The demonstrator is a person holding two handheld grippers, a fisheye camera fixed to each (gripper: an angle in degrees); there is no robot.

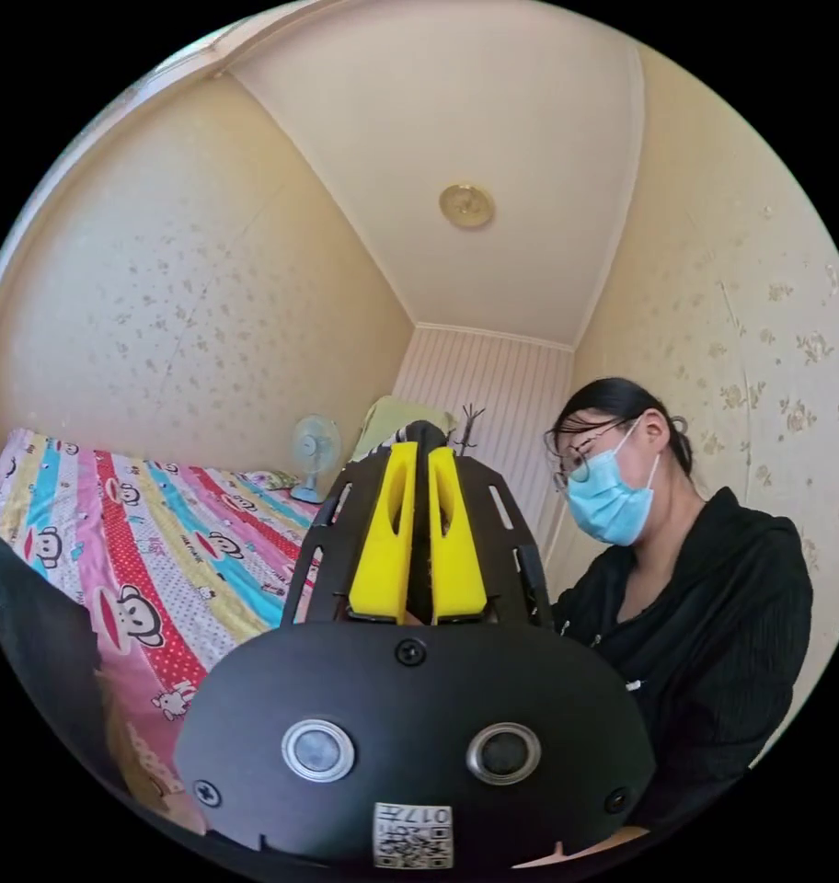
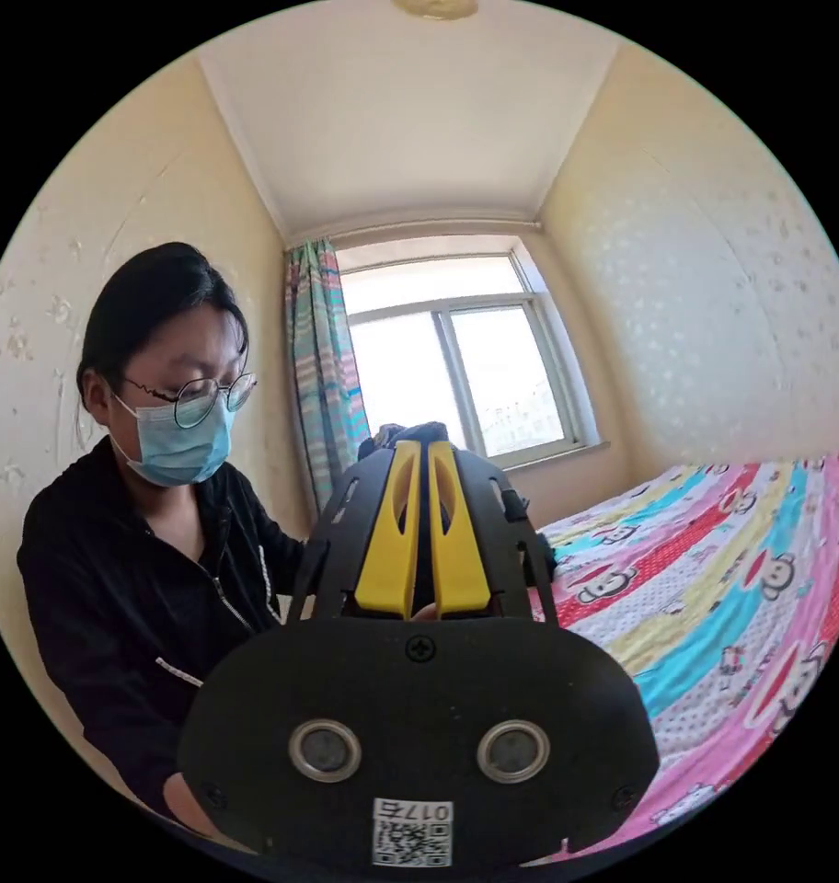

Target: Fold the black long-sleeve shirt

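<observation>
The black long-sleeve shirt (image 1: 423, 430) shows as a small bunch of dark cloth at the tips of the left claw (image 1: 419, 460), whose yellow jaws stand nearly together with a narrow dark strip running down between them; they seem to pinch the fabric. In the right gripper view the right claw (image 2: 423, 452) stands the same way, jaws almost closed, with a dark fold of cloth (image 2: 410, 432) bunched at its tips and a dark strip between the jaws. Both claws point upward, toward the ceiling (image 1: 456, 138). A person (image 1: 677, 589) in a black zipped jacket and a face mask sits close beside them, against the patterned wall. The bed (image 1: 171, 570) carries a striped sheet printed with cartoon monkeys. A small fan (image 1: 315, 452) stands at its far end, and a curtained window (image 2: 456, 359) lights the room.
</observation>
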